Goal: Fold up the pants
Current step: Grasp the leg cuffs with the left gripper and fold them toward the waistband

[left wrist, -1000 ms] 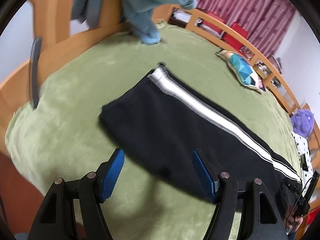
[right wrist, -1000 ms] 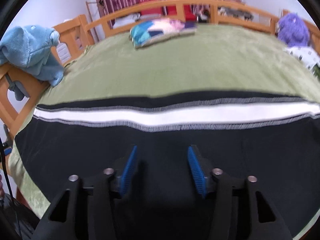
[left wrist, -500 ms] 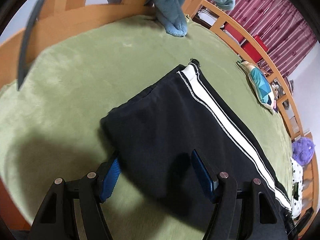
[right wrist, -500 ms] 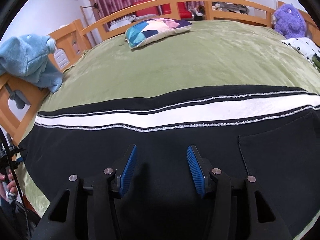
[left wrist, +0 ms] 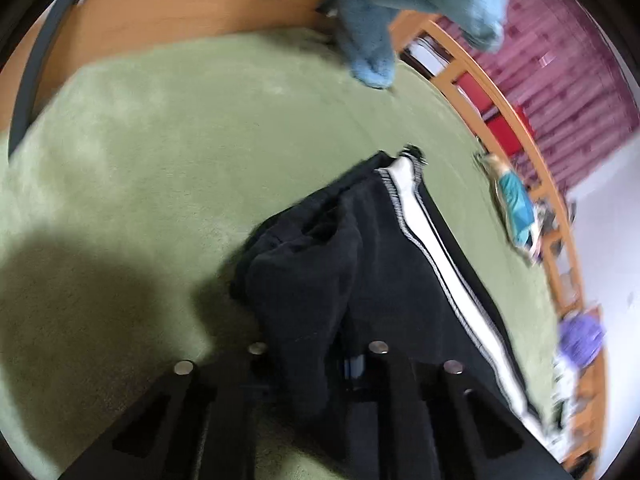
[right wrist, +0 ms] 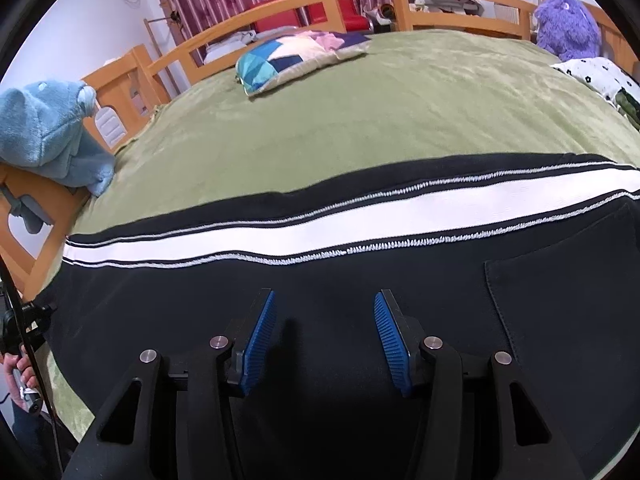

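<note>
Black pants (right wrist: 280, 296) with a white side stripe (right wrist: 360, 226) lie flat along a green bed cover (right wrist: 360, 120). In the left wrist view my left gripper (left wrist: 316, 364) is shut on the leg-end hem of the pants (left wrist: 312, 280) and the cloth bunches up over the fingers. The stripe (left wrist: 432, 260) runs away to the right. My right gripper (right wrist: 324, 340) is open, its blue pads (right wrist: 260, 340) resting low over the black cloth near a back pocket (right wrist: 560, 300), holding nothing.
A blue plush toy (right wrist: 44, 132) hangs on the wooden bed rail (right wrist: 320, 4) at the left. A patchwork pillow (right wrist: 296, 56) lies at the far side. A purple plush (right wrist: 568, 24) sits at the far right. The blue plush (left wrist: 400, 12) also shows in the left wrist view.
My left gripper has closed on the pants' leg end and lifted it, so the hem now bunches. My right gripper has stayed open over the pants, shifting slightly.
</note>
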The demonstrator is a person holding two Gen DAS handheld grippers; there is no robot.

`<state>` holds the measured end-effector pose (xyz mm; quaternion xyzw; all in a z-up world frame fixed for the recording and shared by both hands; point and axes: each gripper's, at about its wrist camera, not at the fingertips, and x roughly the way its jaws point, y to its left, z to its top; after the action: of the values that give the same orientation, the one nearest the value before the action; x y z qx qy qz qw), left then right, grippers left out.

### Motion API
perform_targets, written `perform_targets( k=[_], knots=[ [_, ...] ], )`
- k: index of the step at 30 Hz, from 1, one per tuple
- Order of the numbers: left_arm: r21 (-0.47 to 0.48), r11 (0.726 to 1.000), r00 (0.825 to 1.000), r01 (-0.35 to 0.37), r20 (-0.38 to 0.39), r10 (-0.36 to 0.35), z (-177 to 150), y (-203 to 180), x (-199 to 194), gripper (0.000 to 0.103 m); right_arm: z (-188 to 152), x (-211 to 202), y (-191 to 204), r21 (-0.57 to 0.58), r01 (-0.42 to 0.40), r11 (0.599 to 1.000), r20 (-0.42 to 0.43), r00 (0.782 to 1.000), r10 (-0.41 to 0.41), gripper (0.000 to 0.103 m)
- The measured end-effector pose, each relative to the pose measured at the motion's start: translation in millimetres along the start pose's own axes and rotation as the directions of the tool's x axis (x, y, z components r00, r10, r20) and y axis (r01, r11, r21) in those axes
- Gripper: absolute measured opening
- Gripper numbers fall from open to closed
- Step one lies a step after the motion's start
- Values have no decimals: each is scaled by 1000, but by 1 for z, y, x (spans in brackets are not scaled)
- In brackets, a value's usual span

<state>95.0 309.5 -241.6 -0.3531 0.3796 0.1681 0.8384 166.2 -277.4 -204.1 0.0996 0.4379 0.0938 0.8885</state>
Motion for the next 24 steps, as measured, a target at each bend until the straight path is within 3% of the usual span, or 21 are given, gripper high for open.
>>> perform_targets(
  k=[3,6,8,10,13,16,19,24],
  knots=[
    [145,981,988,-130,105,115,-3,-40,-24,13,1,-16,-4,9,-22,1000,44,999,21,51],
    [263,942,966,-206,210,152,-9,-87,-54,11,0,-36,-16,40,-50,998,89,995,47,51],
    [363,908,957,-210,265,116,-18,-125,-77,10,-1,-45,-26,62,-60,996,106,993,53,51],
    [464,875,962,-141,272,11,-30,-164,-102,9,-2,-54,-36,80,-63,995,121,991,53,51],
    [573,809,959,-127,279,-47,-55,-222,-126,9,-6,-69,-54,108,-60,992,141,989,44,51],
    [690,723,965,-40,215,-152,-94,-284,-142,9,-13,-87,-76,131,-53,990,172,985,30,51],
    [771,637,967,26,142,-212,-139,-331,-144,8,-18,-97,-97,167,-50,985,177,984,20,52],
    [857,482,966,181,-63,-250,-227,-389,-126,8,-28,-108,-125,221,-45,974,173,985,7,51]
  ],
)
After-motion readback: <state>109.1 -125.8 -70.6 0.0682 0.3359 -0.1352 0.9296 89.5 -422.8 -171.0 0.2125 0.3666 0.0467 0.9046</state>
